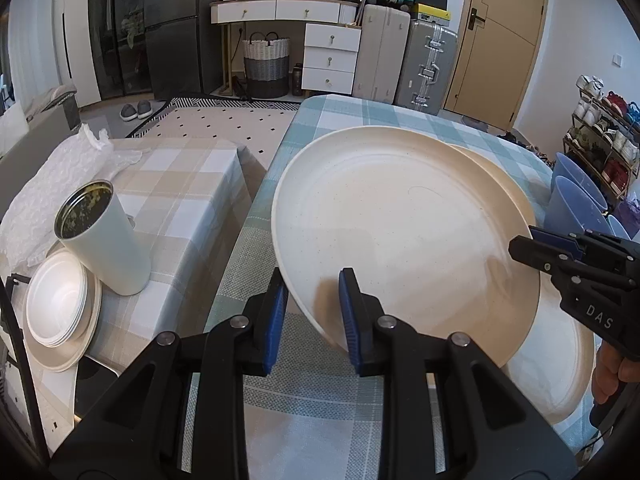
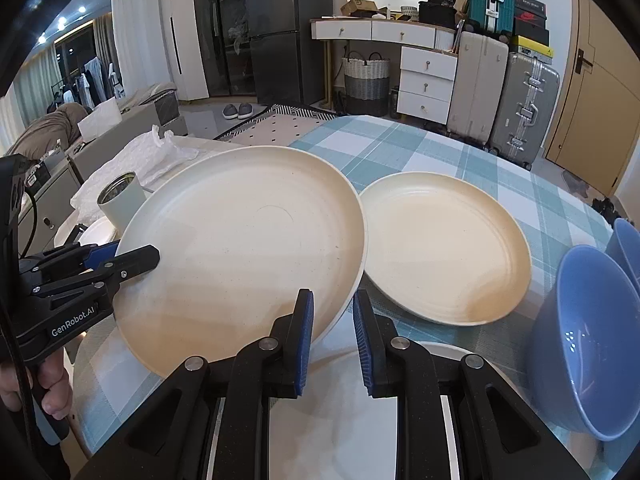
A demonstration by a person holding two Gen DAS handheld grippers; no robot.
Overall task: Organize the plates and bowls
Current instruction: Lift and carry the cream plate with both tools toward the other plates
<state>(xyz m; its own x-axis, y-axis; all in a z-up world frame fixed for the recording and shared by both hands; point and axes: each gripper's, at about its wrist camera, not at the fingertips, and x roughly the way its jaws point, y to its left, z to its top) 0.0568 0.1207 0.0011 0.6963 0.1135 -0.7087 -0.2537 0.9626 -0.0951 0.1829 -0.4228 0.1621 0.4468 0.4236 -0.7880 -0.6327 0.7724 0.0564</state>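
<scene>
A large cream plate (image 1: 392, 220) (image 2: 244, 248) is lifted and tilted above the blue-checked table (image 1: 304, 396). My left gripper (image 1: 312, 316) (image 2: 120, 258) is shut on its left rim. My right gripper (image 2: 332, 336) (image 1: 528, 244) is at its right rim, one finger over the plate's inside, one outside; contact is unclear. A second cream plate (image 2: 444, 252) lies flat on the table behind. A white plate (image 2: 340, 412) (image 1: 560, 360) lies below the right gripper. Two blue bowls (image 2: 588, 344) (image 1: 576, 192) stand at the right.
On the beige-checked side table (image 1: 180, 184) stand a white canister (image 1: 104, 232), a stack of white bowls on a plate (image 1: 60, 308) and bubble wrap (image 1: 52, 176). A gap separates the two tables. Suitcases and drawers stand behind.
</scene>
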